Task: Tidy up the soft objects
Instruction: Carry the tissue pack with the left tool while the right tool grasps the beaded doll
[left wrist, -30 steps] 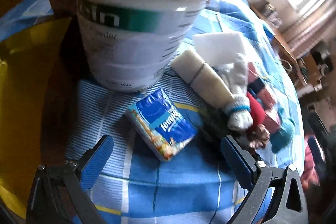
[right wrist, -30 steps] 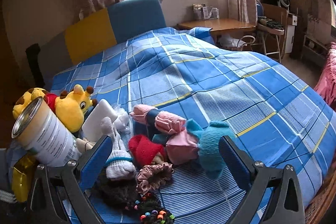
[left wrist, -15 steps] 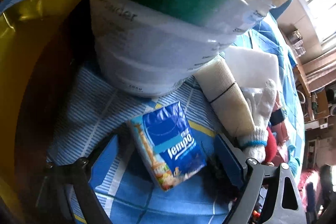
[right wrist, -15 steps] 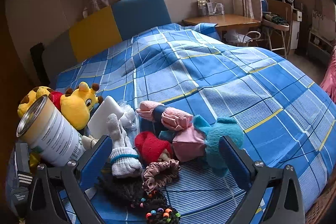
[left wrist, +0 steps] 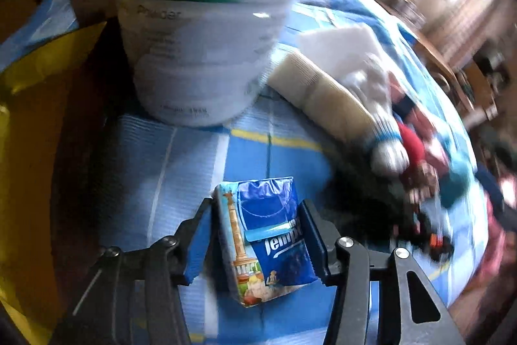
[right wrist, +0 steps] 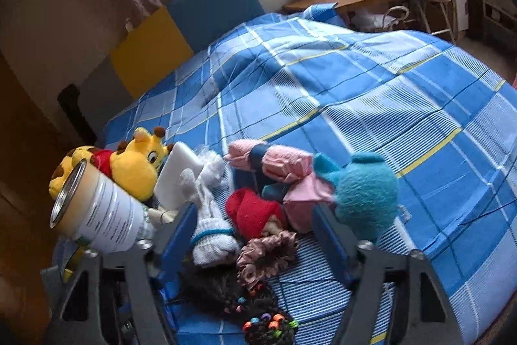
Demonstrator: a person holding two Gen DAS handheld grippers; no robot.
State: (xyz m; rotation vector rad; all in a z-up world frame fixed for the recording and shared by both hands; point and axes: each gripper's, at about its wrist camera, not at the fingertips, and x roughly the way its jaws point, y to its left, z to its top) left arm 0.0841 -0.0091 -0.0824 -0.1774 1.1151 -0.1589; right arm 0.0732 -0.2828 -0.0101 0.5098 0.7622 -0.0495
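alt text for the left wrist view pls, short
The left gripper, whose jaws have just been closing, pinches a blue tissue pack above a blue plaid bedspread. Behind it stands a large white powder tin, with a blurred pile of soft items, including a white glove, to the right.

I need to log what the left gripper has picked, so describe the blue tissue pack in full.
The tissue pack is a small, soft pocket pack in glossy blue plastic film, with white lettering, a light-blue reseal tab and a printed column and cartoon figures along one side. It sits tilted between the left gripper's fingers, whose blue pads press on its two long sides; the jaws have just been closing. Below it is the blue checked bedspread; whether it still rests there is unclear.
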